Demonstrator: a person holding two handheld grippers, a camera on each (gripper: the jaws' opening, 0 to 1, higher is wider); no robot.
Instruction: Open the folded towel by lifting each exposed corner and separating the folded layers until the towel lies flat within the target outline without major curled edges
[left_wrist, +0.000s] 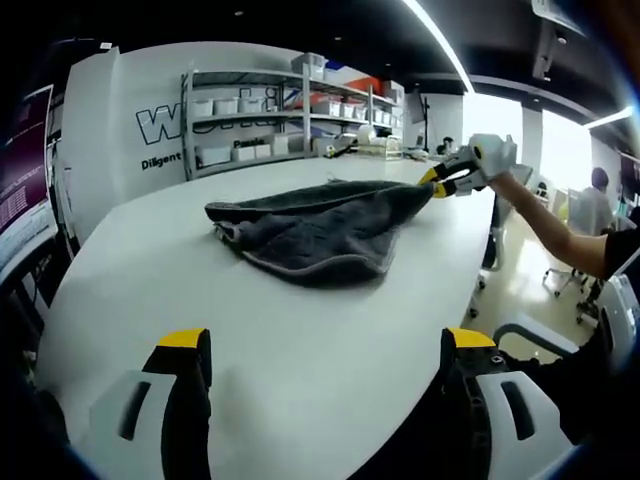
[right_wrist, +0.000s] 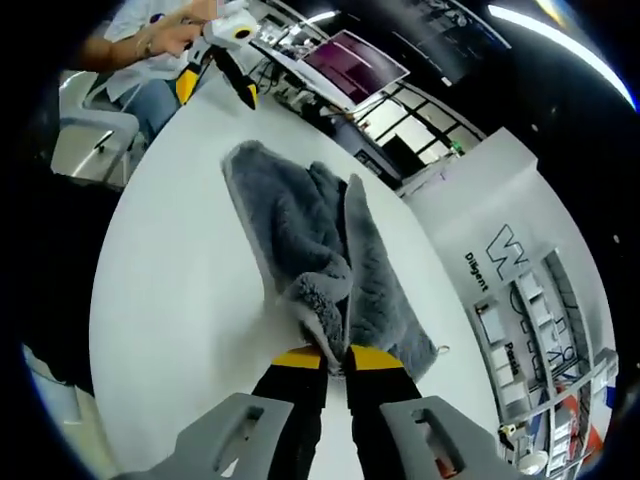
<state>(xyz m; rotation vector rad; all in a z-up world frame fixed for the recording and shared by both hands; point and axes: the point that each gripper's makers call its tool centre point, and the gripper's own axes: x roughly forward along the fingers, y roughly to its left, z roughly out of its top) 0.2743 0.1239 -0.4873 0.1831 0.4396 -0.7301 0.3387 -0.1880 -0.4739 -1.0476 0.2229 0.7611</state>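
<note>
A dark grey fluffy towel (left_wrist: 310, 230) lies bunched and partly folded on the white table (left_wrist: 150, 270). In the left gripper view my left gripper (left_wrist: 327, 340) is open wide above bare tabletop, well short of the towel's near edge. My right gripper (left_wrist: 437, 181) comes in from the right, shut on the towel's far right corner and holding it slightly off the table. In the right gripper view the towel (right_wrist: 310, 230) stretches away from my right gripper (right_wrist: 337, 358), whose yellow tips pinch a fuzzy corner. The left gripper (right_wrist: 215, 88) hangs open beyond the towel's far end.
Metal shelves (left_wrist: 290, 110) with white bins stand behind the table against a lettered wall. A person's forearm (left_wrist: 560, 235) reaches in from the right, with office chairs (left_wrist: 575, 285) behind it. A monitor (right_wrist: 355, 65) sits past the table's rounded edge (right_wrist: 100, 300).
</note>
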